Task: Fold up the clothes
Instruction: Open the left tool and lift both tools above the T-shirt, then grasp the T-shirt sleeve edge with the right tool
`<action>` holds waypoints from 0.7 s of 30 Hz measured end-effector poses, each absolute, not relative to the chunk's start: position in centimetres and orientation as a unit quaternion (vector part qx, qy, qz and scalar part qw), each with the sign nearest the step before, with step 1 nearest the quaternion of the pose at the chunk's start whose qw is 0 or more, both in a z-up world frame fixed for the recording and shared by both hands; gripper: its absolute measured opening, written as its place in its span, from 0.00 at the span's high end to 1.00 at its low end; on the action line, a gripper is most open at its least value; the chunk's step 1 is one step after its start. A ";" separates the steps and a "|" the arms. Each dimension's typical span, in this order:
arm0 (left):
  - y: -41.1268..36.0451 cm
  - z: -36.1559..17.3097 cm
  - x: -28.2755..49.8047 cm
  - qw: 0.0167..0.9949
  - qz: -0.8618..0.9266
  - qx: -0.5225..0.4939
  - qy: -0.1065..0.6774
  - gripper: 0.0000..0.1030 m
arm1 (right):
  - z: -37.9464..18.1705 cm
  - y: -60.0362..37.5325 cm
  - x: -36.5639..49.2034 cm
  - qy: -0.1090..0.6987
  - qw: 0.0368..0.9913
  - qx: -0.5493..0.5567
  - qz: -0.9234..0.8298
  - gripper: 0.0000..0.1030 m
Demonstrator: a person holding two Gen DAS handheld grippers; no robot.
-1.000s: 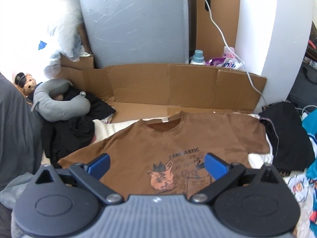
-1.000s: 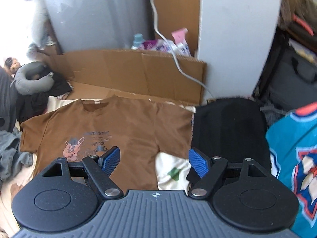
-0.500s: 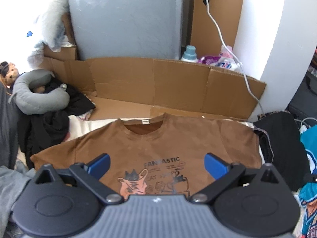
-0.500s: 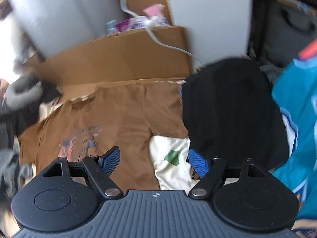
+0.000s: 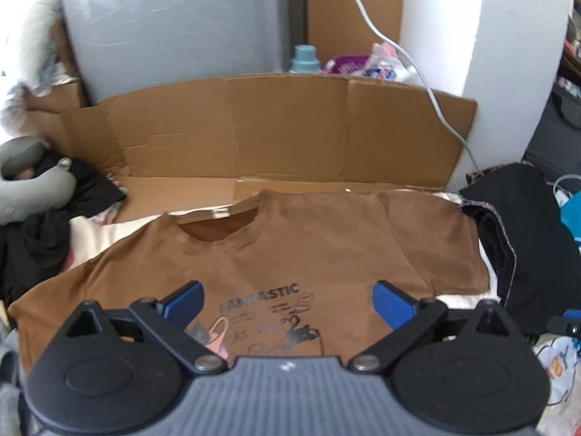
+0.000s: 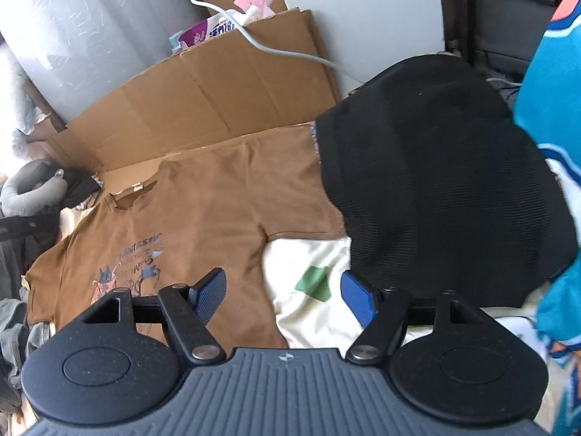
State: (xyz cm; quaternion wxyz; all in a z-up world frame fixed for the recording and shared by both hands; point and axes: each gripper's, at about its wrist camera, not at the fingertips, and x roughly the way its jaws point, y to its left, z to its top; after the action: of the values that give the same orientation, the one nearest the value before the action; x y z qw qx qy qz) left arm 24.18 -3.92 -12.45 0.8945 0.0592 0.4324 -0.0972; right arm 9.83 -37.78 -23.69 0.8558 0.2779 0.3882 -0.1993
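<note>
The left gripper point(image 5: 287, 299) hangs with its jaws spread wide and nothing between them, above the printed chest of the brown T-shirt point(image 5: 308, 239). Over the last second it has drifted so that the shirt sits squarer and more central in its view, the collar now almost straight ahead. The right gripper point(image 6: 283, 292) is equally wide and empty, and it has swung and tilted toward the shirt's right side: its blue pads now frame the bare cream bedsheet point(image 6: 308, 312) with a green patch, just beside the shirt's side seam and below the right sleeve. The shirt lies flat, face up, collar toward the cardboard sheet point(image 5: 290, 130) at the far edge of the bed. Its right sleeve touches, and may slip partly under, the black knit garment point(image 6: 435, 181) piled at the bed's right edge; a teal jersey point(image 6: 548, 116) lies further right. Nothing is folded yet. Judging by the shift, both grippers are lining up for a first grasp, likely the right sleeve, where the black garment may get in the way.
</note>
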 end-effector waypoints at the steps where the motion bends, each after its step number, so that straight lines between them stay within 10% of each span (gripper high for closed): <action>1: -4.4 -13.1 24.5 0.894 -0.102 0.062 0.432 0.04 | -24.3 -37.7 10.1 0.384 0.858 0.279 -0.199 0.27; 9: -6.5 -18.3 27.8 0.879 -0.168 0.040 0.444 0.40 | -30.7 -37.6 12.6 0.342 0.856 0.312 -0.231 0.54; 21: -10.2 -20.8 31.6 0.874 -0.171 0.010 0.455 0.65 | -36.2 -40.3 15.0 0.271 0.802 0.403 -0.349 0.54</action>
State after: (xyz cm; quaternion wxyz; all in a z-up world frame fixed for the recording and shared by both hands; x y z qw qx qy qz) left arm 31.63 -10.15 -20.81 0.8736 0.0105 0.4554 -0.1714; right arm 15.04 -40.26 -36.24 0.8016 0.4028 0.2711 -0.3489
